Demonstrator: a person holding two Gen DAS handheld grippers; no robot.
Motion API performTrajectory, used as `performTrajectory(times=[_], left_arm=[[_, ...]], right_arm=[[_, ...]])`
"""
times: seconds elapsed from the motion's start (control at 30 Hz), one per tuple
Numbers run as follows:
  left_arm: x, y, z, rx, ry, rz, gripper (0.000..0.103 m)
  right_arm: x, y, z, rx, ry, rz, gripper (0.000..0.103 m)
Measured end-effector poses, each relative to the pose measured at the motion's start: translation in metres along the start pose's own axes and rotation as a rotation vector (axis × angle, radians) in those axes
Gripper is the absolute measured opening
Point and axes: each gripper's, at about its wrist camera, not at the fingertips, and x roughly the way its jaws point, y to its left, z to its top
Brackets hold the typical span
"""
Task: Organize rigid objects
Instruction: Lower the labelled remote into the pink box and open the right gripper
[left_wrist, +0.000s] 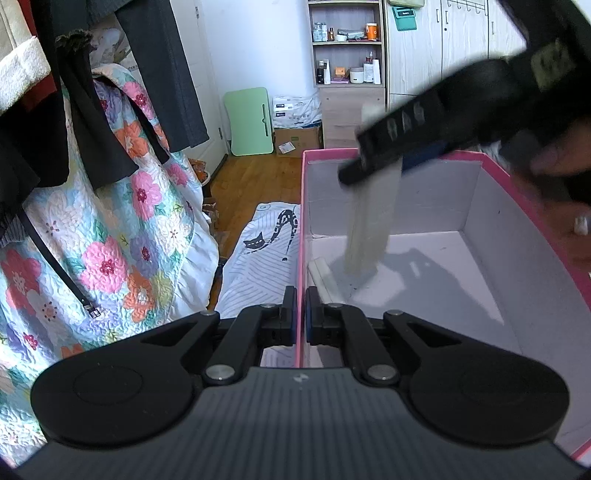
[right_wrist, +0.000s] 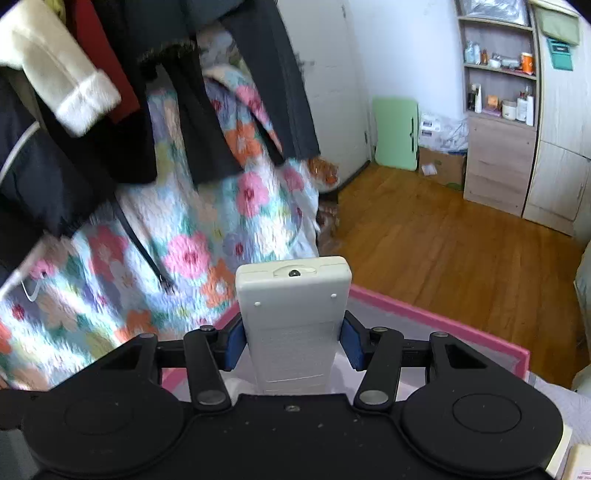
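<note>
Right now the right gripper (right_wrist: 291, 341) is clamped on a white remote control (right_wrist: 293, 314), blue pads pressing its two long sides, back face up toward the camera. Its long axis runs straight out along the fingers, front end sticking well past the tips. In the left wrist view the same remote (left_wrist: 371, 221) hangs steeply, lower end down inside the pink box (left_wrist: 517, 192), near or at the pale floor; can't tell for sure if it touches. So the drop is basically downward: box interior lies right under the fingers, and the right arm is the one that does it.

Left gripper (left_wrist: 301, 314) is pinched shut on the box's near-left wall, one finger outside, one inside, steadying it. Probably it just holds the box in place while the other arm places.

Inside the box, a second pale bar-shaped item (left_wrist: 325, 275) lies along the left wall close to the left fingers; what it is I can't tell. Remote's lower end sits just beside it, so some care is needed not to land on it. Rest of the box floor looks free.

Box sits on a striped cloth w/ cat print (left_wrist: 266, 254). Room: wood floor (right_wrist: 443, 240), floral quilt (left_wrist: 122, 229) and dark garments hanging at left, shelf unit (left_wrist: 347, 44) w/ bottles at back, green board (left_wrist: 249, 122) leaning on the wall.
</note>
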Motion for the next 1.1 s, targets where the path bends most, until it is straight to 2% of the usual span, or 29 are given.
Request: performTrajectory(times=[0.07, 0.17, 0.33, 0.53, 0.7, 0.87, 1.0, 1.1], left_arm=[[-0.001, 0.000, -0.001, -0.004, -0.002, -0.003, 0.003], [-0.002, 0.000, -0.002, 0.008, -0.015, -0.006, 0.003], [-0.003, 0.001, -0.002, 0.007, -0.028, -0.008, 0.003], [-0.002, 0.001, -0.003, 0.005, -0.028, -0.005, 0.003], [-0.003, 0.000, -0.002, 0.007, -0.026, 0.000, 0.003], [-0.003, 0.000, -0.002, 0.003, -0.027, -0.002, 0.003], [-0.003, 0.000, -0.001, -0.005, -0.026, 0.000, 0.003], [-0.002, -0.001, -0.001, 0.001, -0.024, 0.007, 0.003]], right_arm=[[0.004, -0.002, -0.008, 0.012, 0.076, -0.016, 0.058], [-0.009, 0.007, -0.022, -0.041, 0.097, -0.023, 0.058], [-0.027, 0.014, -0.044, -0.066, 0.203, -0.055, 0.058], [-0.032, 0.029, -0.056, -0.123, 0.218, -0.087, 0.058], [-0.027, 0.032, -0.058, -0.117, 0.237, -0.113, 0.058], [-0.008, 0.021, -0.069, -0.007, 0.318, -0.083, 0.058], [-0.004, 0.025, -0.066, -0.030, 0.346, -0.070, 0.058], [0.006, 0.021, -0.064, 0.030, 0.386, -0.003, 0.061]])
